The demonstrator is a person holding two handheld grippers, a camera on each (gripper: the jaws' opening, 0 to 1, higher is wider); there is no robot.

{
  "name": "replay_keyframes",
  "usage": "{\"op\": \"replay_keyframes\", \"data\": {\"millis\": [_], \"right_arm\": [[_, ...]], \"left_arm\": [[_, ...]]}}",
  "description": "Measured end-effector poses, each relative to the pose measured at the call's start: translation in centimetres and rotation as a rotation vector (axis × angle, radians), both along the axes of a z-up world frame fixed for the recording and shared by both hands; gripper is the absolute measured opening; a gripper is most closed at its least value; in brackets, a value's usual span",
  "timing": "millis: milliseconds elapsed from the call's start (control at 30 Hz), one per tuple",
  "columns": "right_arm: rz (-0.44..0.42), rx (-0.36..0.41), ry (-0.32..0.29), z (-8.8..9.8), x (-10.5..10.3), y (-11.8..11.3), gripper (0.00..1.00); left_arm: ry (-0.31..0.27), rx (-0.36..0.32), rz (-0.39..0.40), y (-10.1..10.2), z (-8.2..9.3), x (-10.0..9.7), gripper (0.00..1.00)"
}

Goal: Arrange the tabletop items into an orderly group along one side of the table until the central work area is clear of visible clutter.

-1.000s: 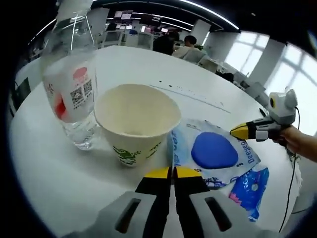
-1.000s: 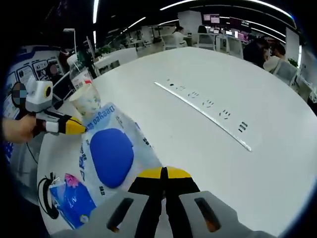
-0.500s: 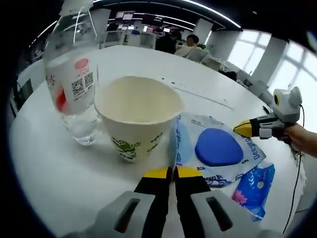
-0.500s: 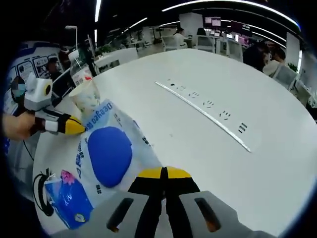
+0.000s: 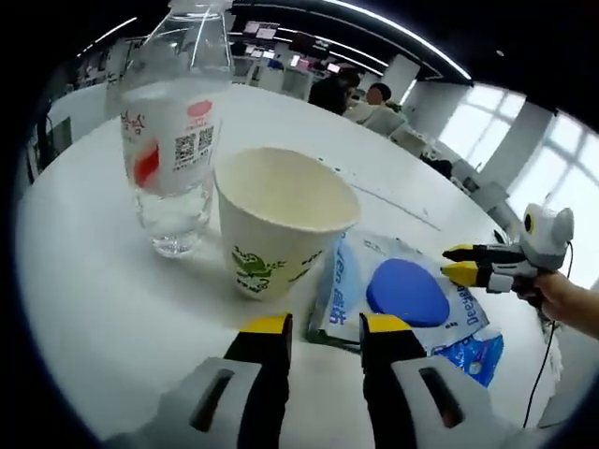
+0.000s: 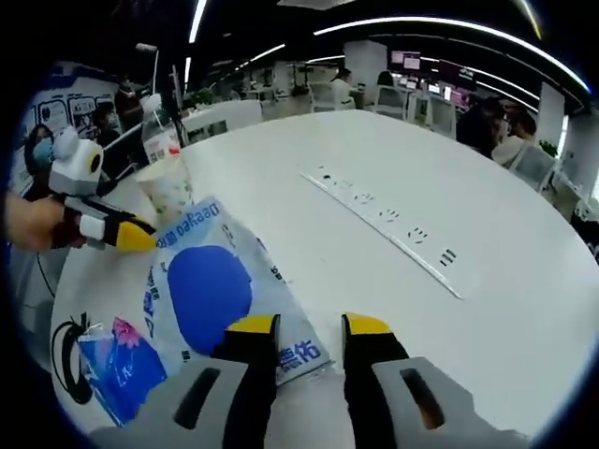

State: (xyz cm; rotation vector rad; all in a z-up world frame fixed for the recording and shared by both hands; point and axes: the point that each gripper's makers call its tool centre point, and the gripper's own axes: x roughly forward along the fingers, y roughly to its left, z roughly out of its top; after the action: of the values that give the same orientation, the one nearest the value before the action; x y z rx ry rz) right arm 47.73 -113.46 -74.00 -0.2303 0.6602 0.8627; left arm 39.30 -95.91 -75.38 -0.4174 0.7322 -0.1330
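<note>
On a round white table [image 5: 84, 290], the left gripper view shows, left to right: a clear bottle [image 5: 176, 140], a paper cup [image 5: 281, 220] just beside it, a white pouch [image 5: 398, 295] with a blue oval, and a small blue packet [image 5: 473, 351]. The left gripper [image 5: 325, 329] hovers near the cup and pouch, jaws narrowly parted, holding nothing. The right gripper [image 6: 310, 325], jaws also slightly apart and empty, sits over the pouch's near edge. A slim power strip [image 6: 388, 229] runs across the table to the right.
</note>
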Motion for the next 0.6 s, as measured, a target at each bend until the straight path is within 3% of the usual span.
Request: {"op": "replay_keyframes", "data": {"millis": [67, 100, 200, 233, 267, 333, 367, 600], "right_arm": [[0.002, 0.008, -0.019, 0.4, -0.1, 0.0, 0.48], [0.008, 0.027, -0.058, 1.2, -0.1, 0.2, 0.53], [-0.009, 0.073, -0.054, 2.3, -0.6, 0.1, 0.57], [-0.023, 0.114, -0.053, 3.0, -0.8, 0.2, 0.6], [-0.03, 0.143, -0.046, 3.4, -1.0, 0.2, 0.63], [-0.046, 0.162, -0.019, 3.9, -1.8, -0.3, 0.68], [-0.047, 0.164, -0.014, 4.1, -2.0, -0.4, 0.69], [-0.059, 0.193, -0.031, 4.7, -3.5, -1.4, 0.75]], "left_arm": [[-0.026, 0.022, 0.004, 0.3, 0.2, -0.1, 0.35], [-0.039, 0.025, 0.005, 0.4, 0.4, -0.2, 0.37], [-0.093, -0.011, 0.0, 0.2, 1.5, -0.2, 0.43], [-0.115, -0.028, 0.003, 0.1, 1.8, -0.1, 0.49], [-0.144, -0.066, 0.017, 0.0, 2.5, -0.1, 0.64], [-0.105, -0.128, 0.053, -0.1, 2.4, -0.8, 0.91], [-0.115, -0.117, 0.051, 0.1, 2.4, -0.9, 0.95], [-0.155, -0.096, 0.024, 0.0, 3.3, -2.6, 0.96]]}}
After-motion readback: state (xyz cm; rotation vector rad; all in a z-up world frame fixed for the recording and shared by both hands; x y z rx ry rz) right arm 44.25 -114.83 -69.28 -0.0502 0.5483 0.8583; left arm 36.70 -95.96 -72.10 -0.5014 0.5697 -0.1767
